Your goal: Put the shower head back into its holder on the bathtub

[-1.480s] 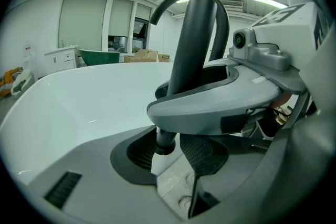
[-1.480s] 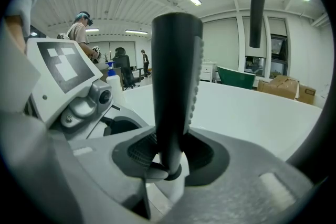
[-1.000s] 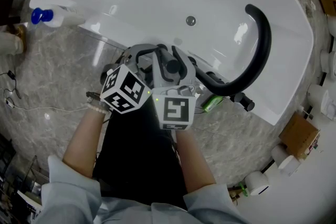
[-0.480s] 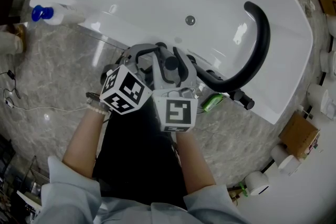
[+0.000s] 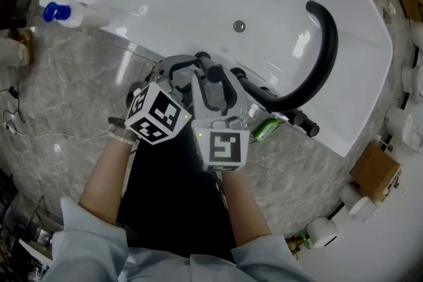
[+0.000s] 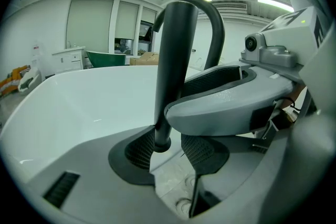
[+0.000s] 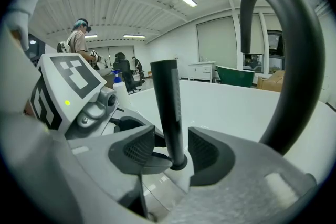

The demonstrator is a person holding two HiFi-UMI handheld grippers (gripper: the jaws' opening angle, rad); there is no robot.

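Observation:
The black shower head handle point(image 5: 214, 73) stands upright at the near rim of the white bathtub point(image 5: 357, 76). Its black hose point(image 5: 325, 53) arcs over the tub to a fitting on the rim. Both grippers bracket the handle. In the left gripper view the handle point(image 6: 173, 65) rises between the ribbed pads point(image 6: 140, 150) of my left gripper point(image 6: 170, 152), close to the left pad and apart from the other. The handle point(image 7: 169, 113) stands in the gap of my right gripper point(image 7: 172, 152). Both pairs of jaws have just been opening and stand open around the handle.
A blue-capped bottle point(image 5: 65, 14) lies on the tub's far left rim, and the drain point(image 5: 239, 26) sits in the basin. A small green thing point(image 5: 268, 128) lies by the rim. A cardboard box point(image 5: 377, 172) and white rolls point(image 5: 324, 228) stand on the marble floor at right.
The right gripper's marker cube has slid slightly back toward me and its jaws spread a little. The handle stays upright and the left gripper has hardly moved.

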